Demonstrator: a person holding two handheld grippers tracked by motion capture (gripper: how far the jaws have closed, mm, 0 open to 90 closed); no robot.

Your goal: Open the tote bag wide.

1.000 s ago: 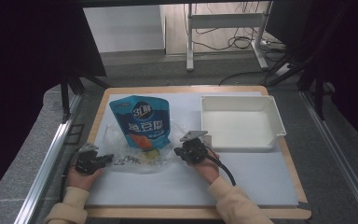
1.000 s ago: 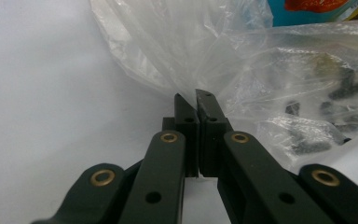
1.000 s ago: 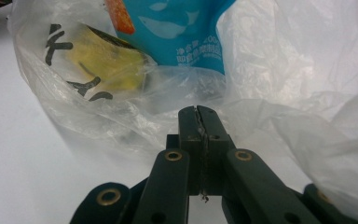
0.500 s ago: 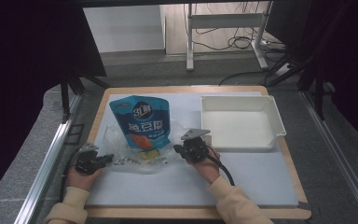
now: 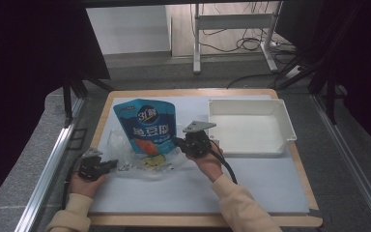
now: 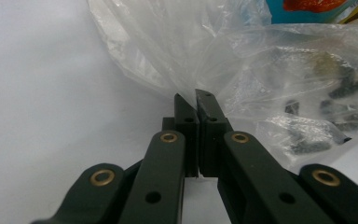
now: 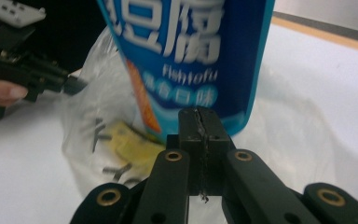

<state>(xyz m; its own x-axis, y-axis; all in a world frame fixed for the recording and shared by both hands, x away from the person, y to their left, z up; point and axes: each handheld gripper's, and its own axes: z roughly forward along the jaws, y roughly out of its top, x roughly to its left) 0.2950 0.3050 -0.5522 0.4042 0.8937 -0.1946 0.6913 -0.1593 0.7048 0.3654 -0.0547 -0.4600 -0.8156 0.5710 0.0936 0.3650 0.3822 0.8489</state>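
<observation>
The clear plastic bag (image 5: pixel 145 162) lies on the table (image 5: pixel 251 186), stretched between both grippers: left gripper (image 6: pixel 193 100) clenched on its edge, right gripper (image 7: pixel 200 114) clamped on film beside the blue fish-tofu pouch (image 7: pixel 186 56), whose lettering reads clearly there.

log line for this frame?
left hand-held gripper: shut on plastic bag | right hand-held gripper: shut on plastic bag | blue pouch: in bag

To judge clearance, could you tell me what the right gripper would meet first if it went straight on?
Probably the blue printed snack pouch, right ahead of the right gripper, whose shut jaws pinch the clear plastic bag; depth is uncertain.
</observation>
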